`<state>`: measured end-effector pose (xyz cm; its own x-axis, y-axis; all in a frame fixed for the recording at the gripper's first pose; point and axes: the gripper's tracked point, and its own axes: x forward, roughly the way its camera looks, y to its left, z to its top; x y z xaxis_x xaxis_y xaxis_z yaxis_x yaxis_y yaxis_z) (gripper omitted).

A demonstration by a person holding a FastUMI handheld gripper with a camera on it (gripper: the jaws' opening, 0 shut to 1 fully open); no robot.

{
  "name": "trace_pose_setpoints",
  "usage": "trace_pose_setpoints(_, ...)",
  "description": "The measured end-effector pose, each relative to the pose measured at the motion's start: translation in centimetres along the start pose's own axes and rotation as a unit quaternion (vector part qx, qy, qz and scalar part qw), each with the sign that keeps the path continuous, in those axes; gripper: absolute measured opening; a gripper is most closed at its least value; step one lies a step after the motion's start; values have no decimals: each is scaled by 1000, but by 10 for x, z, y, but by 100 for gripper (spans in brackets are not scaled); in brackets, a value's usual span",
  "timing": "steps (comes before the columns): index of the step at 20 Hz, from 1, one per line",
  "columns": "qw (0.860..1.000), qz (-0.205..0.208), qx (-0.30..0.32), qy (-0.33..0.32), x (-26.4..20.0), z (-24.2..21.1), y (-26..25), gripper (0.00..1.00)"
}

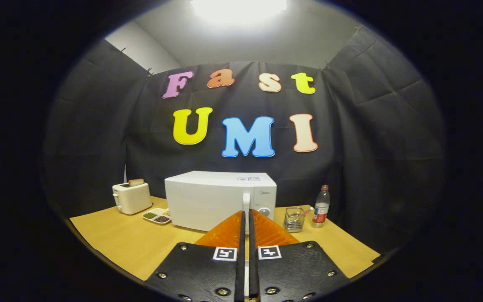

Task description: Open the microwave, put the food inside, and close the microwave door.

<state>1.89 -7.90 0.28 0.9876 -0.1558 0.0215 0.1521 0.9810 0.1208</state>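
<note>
Our gripper [246, 216], low centre of frame, has its fingers nearly together on nothing, aimed at the microwave [220, 200] mid-frame. Door closed, handle [246, 202] dead ahead, likely lined up for the pull. We cannot make out the food.

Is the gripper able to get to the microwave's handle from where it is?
Probably yes. The gripper is shut, holding nothing, and points straight at the microwave. Its upright handle stands just beyond the fingertips, with nothing between them. The door looks closed.
</note>
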Motion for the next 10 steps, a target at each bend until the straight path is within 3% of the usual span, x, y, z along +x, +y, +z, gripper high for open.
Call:
trace_pose_setpoints(2,1000,1,4,7,0,-1,1,8)
trace_pose_setpoints(5,999,24,-18,34,-7,-7,19,91)
trace_pose_setpoints(7,998,32,-55,25,-7,-1,28,99)
trace_pose_setpoints(10,997,18,-68,-10,-8,13,34,97)
